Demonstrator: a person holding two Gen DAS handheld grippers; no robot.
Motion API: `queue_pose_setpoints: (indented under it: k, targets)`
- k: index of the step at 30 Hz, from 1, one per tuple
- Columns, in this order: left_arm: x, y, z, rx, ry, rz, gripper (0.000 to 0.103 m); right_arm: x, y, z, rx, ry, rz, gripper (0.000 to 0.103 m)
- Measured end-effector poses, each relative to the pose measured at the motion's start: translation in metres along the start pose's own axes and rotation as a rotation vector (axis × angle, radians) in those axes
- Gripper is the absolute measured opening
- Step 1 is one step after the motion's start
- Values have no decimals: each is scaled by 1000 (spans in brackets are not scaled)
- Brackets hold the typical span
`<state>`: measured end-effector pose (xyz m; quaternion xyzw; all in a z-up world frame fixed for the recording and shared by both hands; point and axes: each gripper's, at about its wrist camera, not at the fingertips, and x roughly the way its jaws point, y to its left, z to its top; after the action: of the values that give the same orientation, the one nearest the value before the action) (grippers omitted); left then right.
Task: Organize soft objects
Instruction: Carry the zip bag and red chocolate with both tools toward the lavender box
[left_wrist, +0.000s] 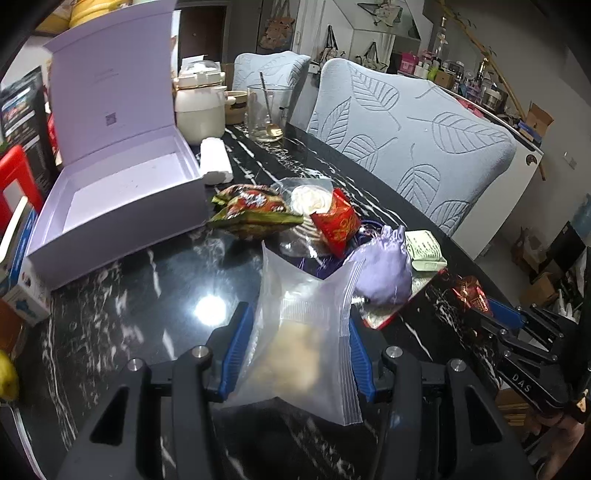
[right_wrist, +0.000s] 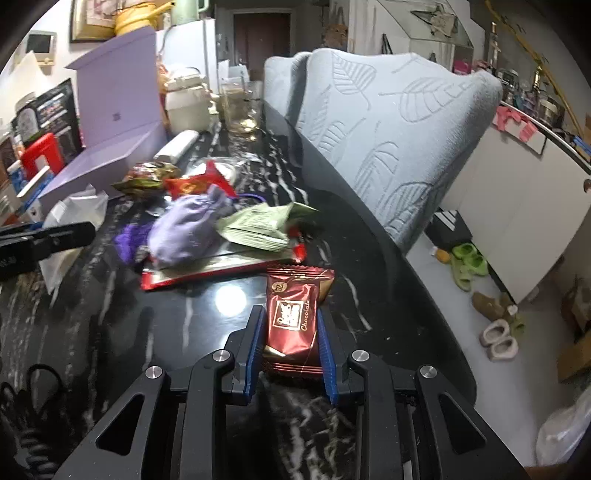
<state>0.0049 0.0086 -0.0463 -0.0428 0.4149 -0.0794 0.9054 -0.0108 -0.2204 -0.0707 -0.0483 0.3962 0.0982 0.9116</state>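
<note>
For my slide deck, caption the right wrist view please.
Right gripper clamps a red chocolate packet above the black marble table.

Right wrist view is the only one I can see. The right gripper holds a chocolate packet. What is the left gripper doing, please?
Observer: The left gripper is shut on a clear zip bag with something pale inside.
Operator: Is the lavender box open, and is something in it?
Observer: Its lid stands up, and the lavender box shows only a bare floor inside.
Operator: What is behind the red packet in the pile?
Observer: A clear bag with a white, cream-like item lies behind the red packet.
</note>
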Motion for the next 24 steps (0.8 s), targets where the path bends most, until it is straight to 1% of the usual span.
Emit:
queue_pose_setpoints:
  k: [6,13,19,24]
  targets:
    - [-19,20,-20,-60,-12,51,49,-12,22,-3,-44,-26,80,27]
    - [-49,45,-39,-125,-45,129,49,-20,60,0,-118,-49,202,27]
    - [-73,62,-46,-166,-80,189,49,-28,94,3,-182,-69,318,27]
    - [-93,78,-47,-199,-118,233,49,-32,120,10,-232,-85,392,27]
